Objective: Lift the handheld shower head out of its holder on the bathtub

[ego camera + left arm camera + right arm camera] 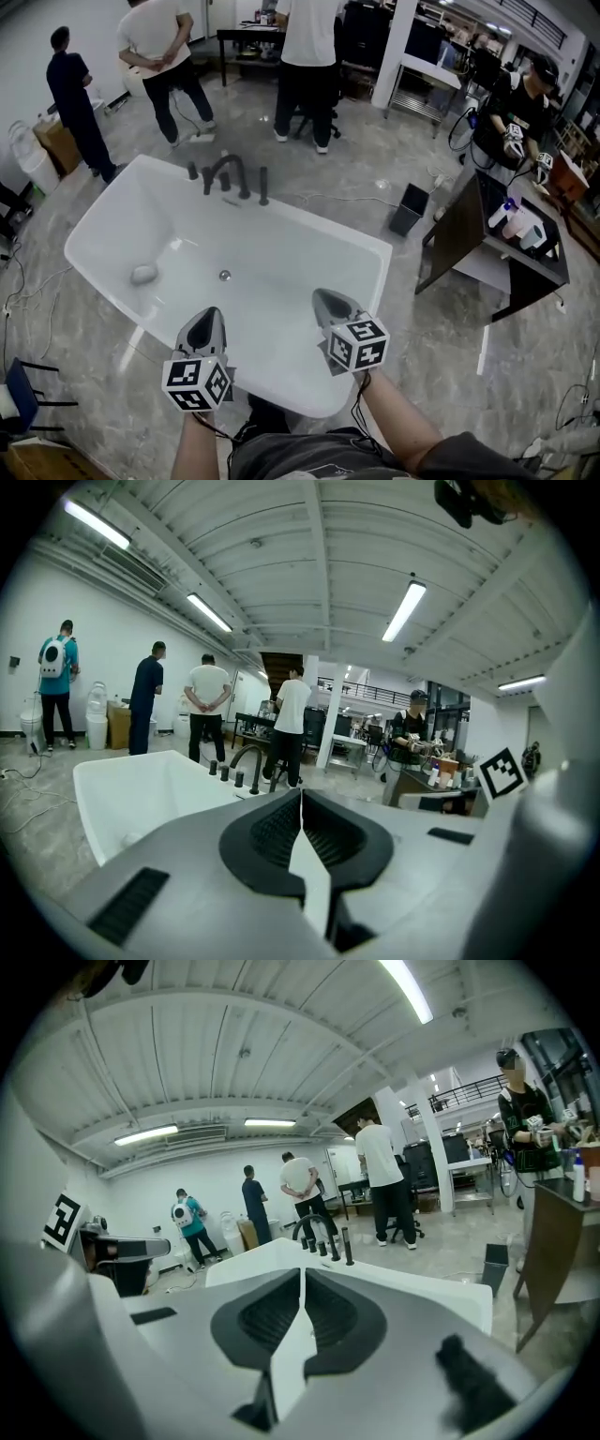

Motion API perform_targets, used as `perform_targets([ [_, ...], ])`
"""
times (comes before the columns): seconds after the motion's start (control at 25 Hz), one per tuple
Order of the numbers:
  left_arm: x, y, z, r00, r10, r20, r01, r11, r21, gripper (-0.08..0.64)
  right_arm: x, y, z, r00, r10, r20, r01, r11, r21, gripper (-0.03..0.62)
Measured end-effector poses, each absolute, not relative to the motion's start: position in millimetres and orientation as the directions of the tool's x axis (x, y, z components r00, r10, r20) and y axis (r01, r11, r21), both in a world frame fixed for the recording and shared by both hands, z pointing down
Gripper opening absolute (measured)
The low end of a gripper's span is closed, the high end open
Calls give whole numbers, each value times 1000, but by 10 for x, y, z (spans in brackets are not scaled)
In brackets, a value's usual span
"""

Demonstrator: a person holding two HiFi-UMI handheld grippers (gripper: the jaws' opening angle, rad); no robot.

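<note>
White bathtub [300,272], shower head [263,186] seemingly docked

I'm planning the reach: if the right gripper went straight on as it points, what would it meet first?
Probably the dark faucet set on the far rim of the bathtub. The right gripper, shut and empty, has only open basin before it. Depth is unclear.

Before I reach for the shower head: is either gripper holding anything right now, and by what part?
Nothing is held. The left gripper and the right gripper are both shut and empty.
</note>
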State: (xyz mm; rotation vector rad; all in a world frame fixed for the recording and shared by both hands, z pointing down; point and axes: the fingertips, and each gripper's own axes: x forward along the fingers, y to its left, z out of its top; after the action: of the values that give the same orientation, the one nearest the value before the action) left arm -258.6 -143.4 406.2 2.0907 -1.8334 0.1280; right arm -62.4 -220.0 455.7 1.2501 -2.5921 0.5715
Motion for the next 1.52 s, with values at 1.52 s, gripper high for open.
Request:
perform_targets([
  [1.52,-3084,-3753,5115,170,-913,370,-969,-87,231,17,-1499,-5146,5722,-554,-748,365,-832,491,-257,29],
])
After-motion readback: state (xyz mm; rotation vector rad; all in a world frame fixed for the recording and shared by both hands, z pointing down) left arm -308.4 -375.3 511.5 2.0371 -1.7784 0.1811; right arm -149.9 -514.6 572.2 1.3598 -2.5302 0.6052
